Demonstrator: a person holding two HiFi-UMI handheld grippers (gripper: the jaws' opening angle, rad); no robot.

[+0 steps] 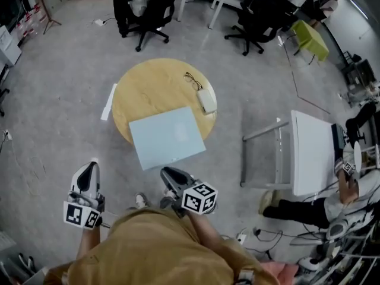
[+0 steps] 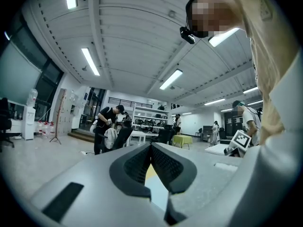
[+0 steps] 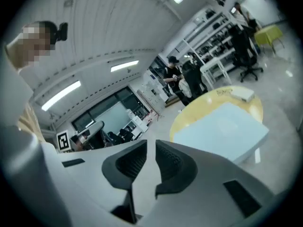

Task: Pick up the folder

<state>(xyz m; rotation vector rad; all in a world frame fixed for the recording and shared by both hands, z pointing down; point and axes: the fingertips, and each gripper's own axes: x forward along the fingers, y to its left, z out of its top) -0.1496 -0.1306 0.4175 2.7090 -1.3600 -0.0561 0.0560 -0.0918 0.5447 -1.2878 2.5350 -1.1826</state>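
A pale blue folder lies flat on the near part of a round yellow table, and its near edge hangs over the rim. My right gripper hovers just short of the folder's near edge, shut and empty. My left gripper is further left, off the table, also shut and empty. In the right gripper view the folder lies ahead and to the right of the closed jaws. The left gripper view shows a sliver of the folder behind its closed jaws.
A pair of glasses and a small white box lie on the table's far right part. A white strip lies on the floor left of the table. A white desk stands at right, office chairs behind.
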